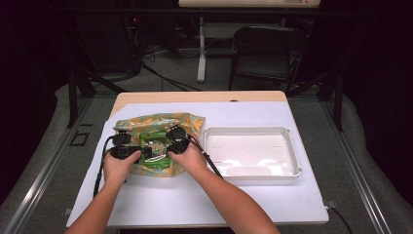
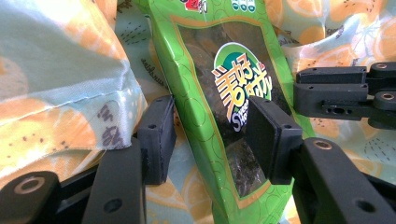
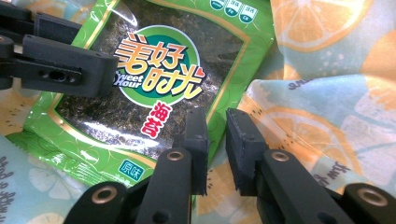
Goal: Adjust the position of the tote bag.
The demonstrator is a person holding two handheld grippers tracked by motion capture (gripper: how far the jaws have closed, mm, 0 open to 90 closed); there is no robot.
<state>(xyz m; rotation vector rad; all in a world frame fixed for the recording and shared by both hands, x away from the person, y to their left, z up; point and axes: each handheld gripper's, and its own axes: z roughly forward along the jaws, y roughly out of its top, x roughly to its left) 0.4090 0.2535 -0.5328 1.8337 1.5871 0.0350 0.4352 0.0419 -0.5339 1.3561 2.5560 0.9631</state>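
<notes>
In the high view both hands cover the near edge of the green snack packet (image 1: 157,148), so its lower end is hidden, and the jaws are too small and dark there to read. The packet lies flat on a cloth bag (image 1: 146,124) printed with orange slices, on the bench (image 1: 195,200), just left of the white tray (image 1: 251,151). Its long axis runs away from the person, top end towards the far side of the bag.

In the left gripper view the packet's top is cut off by the frame. The left gripper (image 2: 210,133) straddles the packet's edge with a gap on both sides: jaws released, not pressing. To the packet's right the other gripper's black bar shows.

In the right gripper view the right gripper (image 3: 217,149) has its jaws drawn near together at the packet's corner, over the cloth; whether they pinch foil or fabric I cannot tell.

The packet is glossy foil with a clear window showing dark, crinkled seaweed sheets and a round logo. The bag is soft, rumpled fabric; the tray is smooth, shallow plastic with rounded corners.
</notes>
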